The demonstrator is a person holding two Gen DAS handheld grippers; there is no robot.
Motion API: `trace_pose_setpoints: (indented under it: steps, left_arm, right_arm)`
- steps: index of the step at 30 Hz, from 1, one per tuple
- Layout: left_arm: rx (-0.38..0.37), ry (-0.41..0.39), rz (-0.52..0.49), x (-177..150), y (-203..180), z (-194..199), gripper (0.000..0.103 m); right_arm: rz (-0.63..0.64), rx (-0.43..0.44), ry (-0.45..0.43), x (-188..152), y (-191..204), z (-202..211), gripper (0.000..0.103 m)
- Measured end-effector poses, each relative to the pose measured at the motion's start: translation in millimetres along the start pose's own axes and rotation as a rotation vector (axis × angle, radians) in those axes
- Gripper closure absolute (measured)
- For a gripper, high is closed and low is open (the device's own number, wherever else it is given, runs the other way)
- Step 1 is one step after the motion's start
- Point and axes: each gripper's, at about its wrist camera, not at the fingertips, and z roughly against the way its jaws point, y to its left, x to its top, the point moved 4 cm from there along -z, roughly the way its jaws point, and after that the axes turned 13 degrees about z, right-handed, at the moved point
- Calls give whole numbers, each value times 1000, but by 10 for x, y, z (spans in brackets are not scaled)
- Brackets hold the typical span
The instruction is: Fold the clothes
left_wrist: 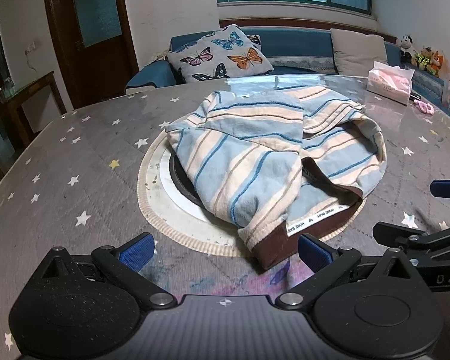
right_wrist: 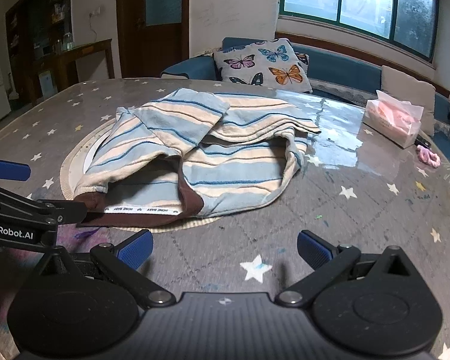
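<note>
- Striped garment [left_wrist: 264, 156]: one piece, pale blue and cream with thin dark-blue lines and a brown waistband [left_wrist: 288, 244] carrying a white label tape. It lies rumpled in the middle of the round table [left_wrist: 75, 156], partly covering the round inset plate [left_wrist: 177, 186] at the table's centre, with the waistband turned toward the near edge.
- Left gripper [left_wrist: 225, 253]: released, jaws spread wide and holding nothing. It sits low at the near edge, and its right pad is just beside the brown waistband.
- Right gripper [right_wrist: 225, 250]: also released and empty, over bare tablecloth near the front edge, a little apart from the garment's hem.
- Step in hand, as I judge it: taking hold of the waistband to spread the garment flat before any fold.
- To do it well: each gripper should pinch one end of the waistband, catching both layers, then draw the ends apart and pull toward the near edge so the bunched legs straighten.
- The opening gapes, so a shallow pinch may catch only the top layer.
- Count: one garment, two grippers, one tissue pack [right_wrist: 393, 117] near the far right edge, one small pink item [right_wrist: 429, 157] beside it.
</note>
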Motion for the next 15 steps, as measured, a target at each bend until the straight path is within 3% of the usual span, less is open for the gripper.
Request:
trace_pose_setpoints:
  steps: [11,15]
  left_arm:
    - [-35,-57,-77,348,-205,-88,1]
    - [-52,-50,-134,408,-331,-235,7]
  right_arm:
    - [-8,-34,-5,269,-290,-187,4]
    - [-30,-49,8,382,-465,-340,8]
